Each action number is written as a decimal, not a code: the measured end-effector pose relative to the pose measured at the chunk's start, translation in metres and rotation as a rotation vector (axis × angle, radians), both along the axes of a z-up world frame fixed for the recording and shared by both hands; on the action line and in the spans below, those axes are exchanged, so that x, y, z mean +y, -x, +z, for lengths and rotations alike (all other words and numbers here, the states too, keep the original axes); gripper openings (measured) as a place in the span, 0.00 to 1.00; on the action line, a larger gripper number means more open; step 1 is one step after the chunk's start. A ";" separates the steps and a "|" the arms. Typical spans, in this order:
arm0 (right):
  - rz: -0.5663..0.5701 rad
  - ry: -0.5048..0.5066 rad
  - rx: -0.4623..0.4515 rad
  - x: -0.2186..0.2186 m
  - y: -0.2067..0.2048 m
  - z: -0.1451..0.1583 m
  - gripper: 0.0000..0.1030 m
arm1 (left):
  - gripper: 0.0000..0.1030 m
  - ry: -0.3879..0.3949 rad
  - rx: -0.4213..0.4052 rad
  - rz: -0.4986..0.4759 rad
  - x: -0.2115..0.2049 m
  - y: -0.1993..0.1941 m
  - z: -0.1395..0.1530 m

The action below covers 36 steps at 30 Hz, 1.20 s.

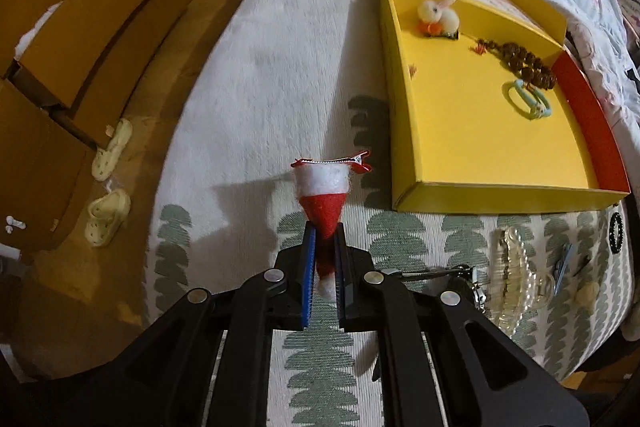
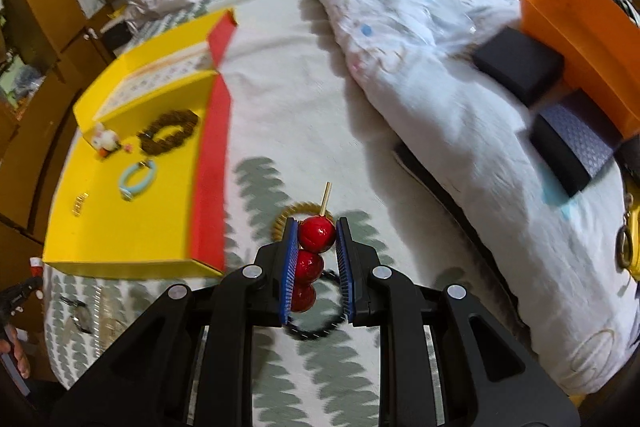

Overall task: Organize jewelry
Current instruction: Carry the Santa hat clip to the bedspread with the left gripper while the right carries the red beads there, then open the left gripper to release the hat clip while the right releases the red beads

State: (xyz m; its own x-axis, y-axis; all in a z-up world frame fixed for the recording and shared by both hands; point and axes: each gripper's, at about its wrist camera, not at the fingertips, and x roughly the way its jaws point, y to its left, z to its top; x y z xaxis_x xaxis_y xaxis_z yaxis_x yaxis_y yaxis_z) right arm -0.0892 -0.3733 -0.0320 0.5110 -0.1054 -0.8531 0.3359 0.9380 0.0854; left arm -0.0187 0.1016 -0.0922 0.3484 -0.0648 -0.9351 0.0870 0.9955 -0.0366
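Note:
My left gripper (image 1: 323, 233) is shut on a red and white Santa hat hair clip (image 1: 325, 187) and holds it above the bed, left of the yellow box (image 1: 404, 131). The box holds a white bunny clip (image 1: 437, 15), a brown bead bracelet (image 1: 528, 65) and a light blue hair tie (image 1: 528, 99). My right gripper (image 2: 317, 231) is shut on a red candied-fruit hair stick (image 2: 316, 239), right of the yellow box (image 2: 120, 227). A gold coil hair tie (image 2: 288, 217) and a black beaded bracelet (image 2: 320, 331) lie beneath it.
A clear hair claw (image 1: 516, 275), a blue clip (image 1: 564, 259) and a black ring (image 1: 616, 233) lie on the bed near the box. A quilt (image 2: 420, 27), an orange basket (image 2: 580, 39) and dark boxes (image 2: 516, 63) are on the right. Slippers (image 1: 108, 215) lie on the floor.

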 end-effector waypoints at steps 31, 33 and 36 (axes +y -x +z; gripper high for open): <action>-0.069 0.060 0.151 -0.027 -0.006 -0.054 0.24 | 0.46 0.000 0.014 -0.020 -0.015 0.002 -0.008; -0.056 0.065 0.131 -0.020 -0.007 -0.045 0.25 | 0.47 0.013 -0.004 -0.016 -0.014 0.002 0.001; -0.029 0.068 0.090 -0.006 -0.010 -0.031 0.26 | 0.49 0.014 -0.043 -0.015 -0.018 0.002 0.015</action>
State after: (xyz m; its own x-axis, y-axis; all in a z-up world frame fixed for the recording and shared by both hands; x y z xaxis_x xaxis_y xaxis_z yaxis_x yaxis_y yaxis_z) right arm -0.0793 -0.3791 -0.0628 0.4285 -0.1781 -0.8858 0.3669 0.9302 -0.0095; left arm -0.0207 0.0833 -0.0775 0.3871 -0.0835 -0.9183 0.1033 0.9935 -0.0468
